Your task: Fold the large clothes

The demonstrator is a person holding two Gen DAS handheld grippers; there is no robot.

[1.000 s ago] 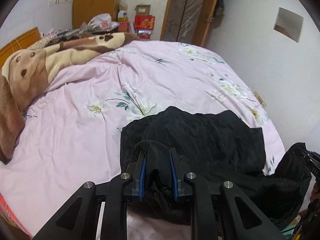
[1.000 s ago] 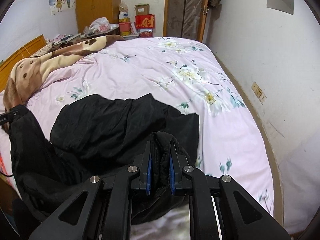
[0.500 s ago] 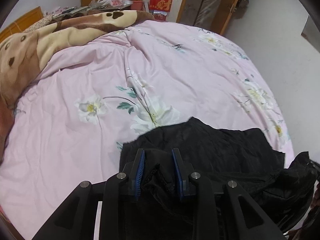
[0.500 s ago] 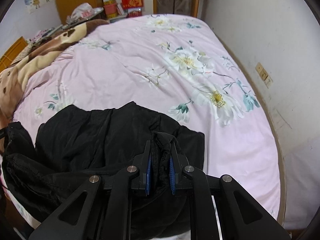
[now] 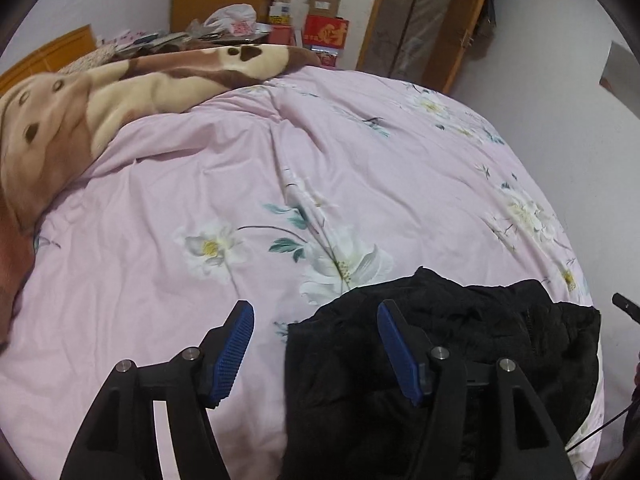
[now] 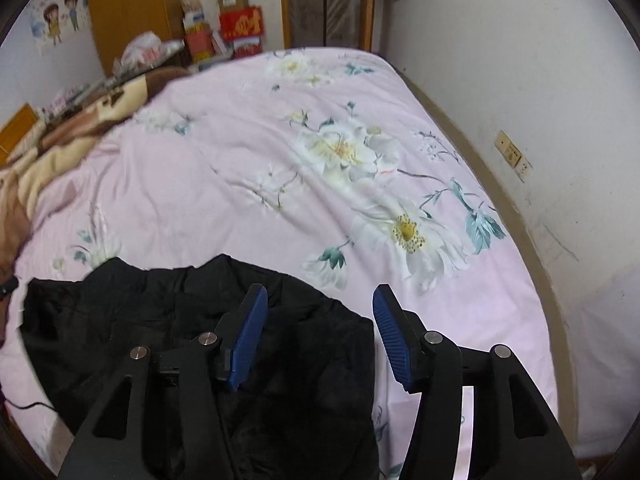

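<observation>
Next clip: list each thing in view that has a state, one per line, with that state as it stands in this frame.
Left hand-held gripper: open, holding nothing.
Right hand-held gripper: open, holding nothing.
Black jacket: lying bunched on the bed's near edge, free of both grippers.
Pink floral bedspread: spread over the bed, lightly wrinkled.
Brown blanket: heaped at the bed's far left side.
</observation>
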